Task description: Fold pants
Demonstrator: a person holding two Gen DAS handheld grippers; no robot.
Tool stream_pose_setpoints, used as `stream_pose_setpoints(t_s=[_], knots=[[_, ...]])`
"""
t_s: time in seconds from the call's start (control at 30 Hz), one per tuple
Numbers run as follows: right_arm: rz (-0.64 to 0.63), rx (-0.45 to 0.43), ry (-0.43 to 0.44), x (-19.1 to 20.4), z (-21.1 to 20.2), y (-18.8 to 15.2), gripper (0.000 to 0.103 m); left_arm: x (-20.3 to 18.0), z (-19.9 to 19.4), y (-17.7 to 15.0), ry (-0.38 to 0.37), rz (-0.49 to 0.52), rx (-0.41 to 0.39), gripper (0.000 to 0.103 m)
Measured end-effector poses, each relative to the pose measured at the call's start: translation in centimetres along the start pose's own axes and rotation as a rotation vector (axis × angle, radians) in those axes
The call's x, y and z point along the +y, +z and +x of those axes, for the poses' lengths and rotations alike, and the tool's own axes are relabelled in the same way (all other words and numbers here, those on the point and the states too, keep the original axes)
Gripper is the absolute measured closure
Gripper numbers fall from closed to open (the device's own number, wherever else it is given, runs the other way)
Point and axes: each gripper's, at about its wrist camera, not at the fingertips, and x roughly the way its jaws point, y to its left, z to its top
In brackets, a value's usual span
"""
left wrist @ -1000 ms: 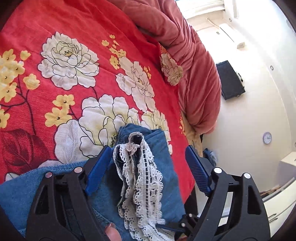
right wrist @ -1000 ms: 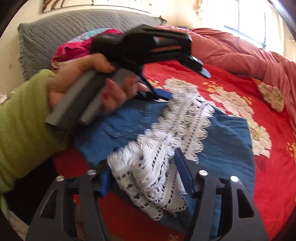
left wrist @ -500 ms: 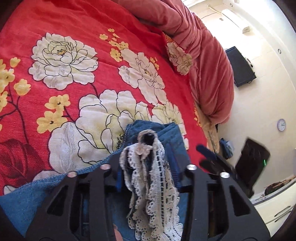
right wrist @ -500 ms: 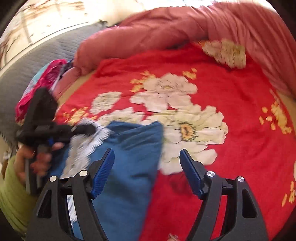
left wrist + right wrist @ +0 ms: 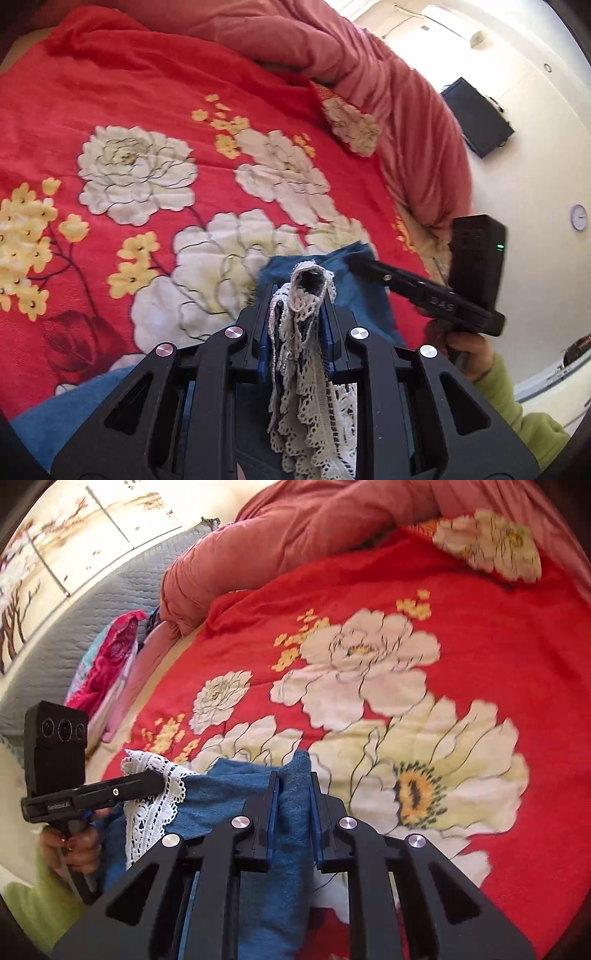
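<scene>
Red floral bedspread [image 5: 110, 110] carries blue pants [image 5: 291, 849]. Left gripper [image 5: 297, 306] clamps the lace hem [image 5: 306, 387]; right gripper [image 5: 293, 797] clamps denim. Fold apparently just starting.

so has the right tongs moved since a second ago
Yes. The right tongs swung off the lace trim toward the big white flower on the red bedspread, and are now shut on the pants.
</scene>
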Motion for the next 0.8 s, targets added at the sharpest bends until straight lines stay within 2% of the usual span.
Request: stream_pose_setpoints(t_s=[0.17,0.23,0.3,0.33,0.47,0.53,0.57,0.7,0.8], knots=[[-0.074,0.062,-0.146,0.6,2.2,-0.6,0.084,0.8,1.1,-0.4,0.075,0.002,0.036,0.086],[-0.078,0.042,-0.162,0.5,1.8,-0.9,0.072,1.1,1.0,-0.4,0.077,-0.013,0.035,0.083],[-0.091,0.01,-0.201,0.5,1.0,-1.1,0.05,1.2,0.6,-0.4,0.089,-0.014,0.026,0.078],[-0.088,-0.018,-0.22,0.4,0.3,-1.4,0.048,1.3,0.3,-0.4,0.09,-0.018,0.021,0.078],[-0.065,-0.073,-0.213,-0.2,-2.1,-2.1,0.043,1.3,-1.5,-0.4,0.113,-0.014,-0.023,0.077],[-0.064,-0.095,-0.209,-0.1,-3.0,-2.2,0.04,1.3,-2.4,-0.6,0.134,-0.01,-0.048,0.072],[-0.063,-0.104,-0.206,0.1,-3.3,-2.1,0.036,1.2,-2.9,-0.7,0.151,-0.007,-0.058,0.07],[-0.089,-0.129,-0.199,1.2,-4.4,-2.4,0.031,0.4,-4.8,-1.2,0.204,0.011,-0.099,0.054],[-0.111,-0.138,-0.19,2.1,-5.1,-3.2,0.024,-0.8,-6.1,-1.7,0.21,0.036,-0.129,0.047]])
